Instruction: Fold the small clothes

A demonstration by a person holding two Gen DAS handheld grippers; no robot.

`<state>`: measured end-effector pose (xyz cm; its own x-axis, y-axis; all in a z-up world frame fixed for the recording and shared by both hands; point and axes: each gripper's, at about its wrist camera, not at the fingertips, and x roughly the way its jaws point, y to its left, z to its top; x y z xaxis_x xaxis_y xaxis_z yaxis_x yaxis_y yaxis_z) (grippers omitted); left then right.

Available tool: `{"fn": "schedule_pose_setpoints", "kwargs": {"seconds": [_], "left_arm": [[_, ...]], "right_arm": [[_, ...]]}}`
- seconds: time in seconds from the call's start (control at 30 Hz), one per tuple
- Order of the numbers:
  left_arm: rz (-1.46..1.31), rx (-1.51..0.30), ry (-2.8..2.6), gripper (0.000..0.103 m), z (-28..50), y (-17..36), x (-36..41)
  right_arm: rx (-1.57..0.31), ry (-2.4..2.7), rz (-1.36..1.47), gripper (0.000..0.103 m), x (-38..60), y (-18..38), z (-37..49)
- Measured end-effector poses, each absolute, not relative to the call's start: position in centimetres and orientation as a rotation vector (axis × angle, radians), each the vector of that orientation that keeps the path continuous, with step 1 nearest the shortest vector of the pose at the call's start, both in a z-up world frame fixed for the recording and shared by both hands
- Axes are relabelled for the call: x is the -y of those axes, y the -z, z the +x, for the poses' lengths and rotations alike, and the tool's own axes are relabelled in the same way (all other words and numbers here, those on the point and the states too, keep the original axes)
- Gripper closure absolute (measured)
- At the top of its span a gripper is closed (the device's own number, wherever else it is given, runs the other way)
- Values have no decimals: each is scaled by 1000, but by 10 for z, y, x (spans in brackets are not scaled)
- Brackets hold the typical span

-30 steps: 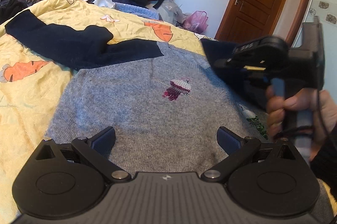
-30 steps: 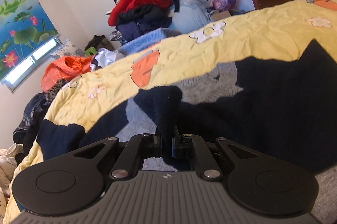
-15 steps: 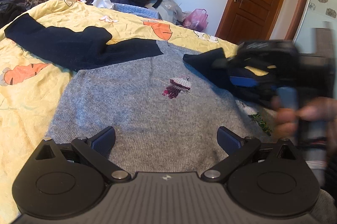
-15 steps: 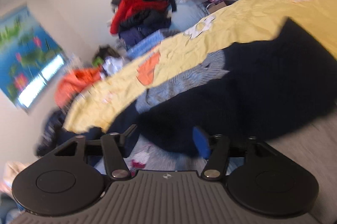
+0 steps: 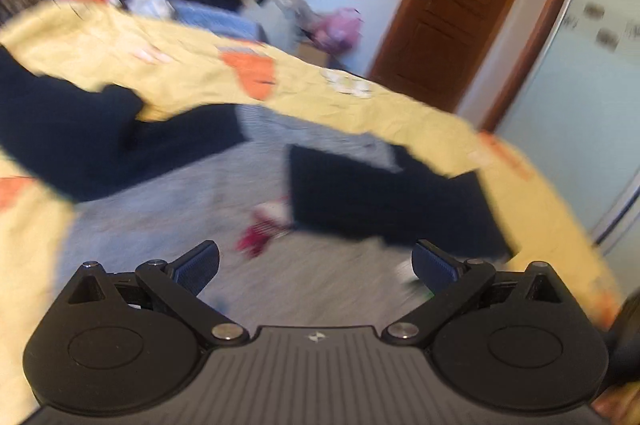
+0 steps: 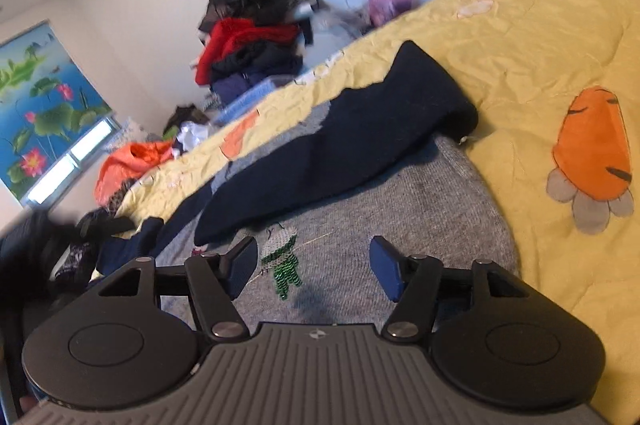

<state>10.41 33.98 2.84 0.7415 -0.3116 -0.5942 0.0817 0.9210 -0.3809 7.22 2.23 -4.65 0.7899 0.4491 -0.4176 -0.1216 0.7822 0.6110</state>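
grey knit sweater with navy sleeves (image 6: 400, 209) spread flat on the yellow carrot-print quilt (image 6: 540, 57), one navy sleeve (image 6: 340, 149) folded across its chest, left gripper (image 5: 316, 263) and right gripper (image 6: 314, 267) both spread wide, holding nothing, just above the grey knit

The left gripper (image 5: 316, 267) hung with its fingers spread wide and empty above the grey sweater (image 5: 168, 217). One navy sleeve (image 5: 384, 201) lay folded across the sweater's chest; the other (image 5: 80, 141) stretched off it onto the yellow bedspread (image 5: 320, 93). The view was blurred.
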Motion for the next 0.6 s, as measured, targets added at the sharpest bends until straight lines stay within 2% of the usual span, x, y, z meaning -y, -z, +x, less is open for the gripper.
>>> {"fn": "schedule_pose_setpoints", "kwargs": {"seconds": [0.07, 0.27, 0.33, 0.53, 0.57, 0.6], "left_arm": [[-468, -756, 286, 0, 132, -22, -342], [-853, -887, 321, 0, 182, 24, -349], [-928, -846, 311, 0, 183, 31, -351], [-912, -823, 244, 1, 194, 27, -350], [-887, -807, 221, 3, 195, 25, -347], [-855, -794, 197, 14, 196, 23, -343]], "right_arm": [[-579, -351, 620, 30, -19, 47, 72], [-564, -381, 641, 26, -16, 48, 73], [-561, -390, 640, 24, -16, 48, 73], [-553, -406, 647, 22, -17, 48, 72], [-552, -406, 648, 22, -17, 48, 72], [-551, -406, 648, 22, -17, 48, 72]]}}
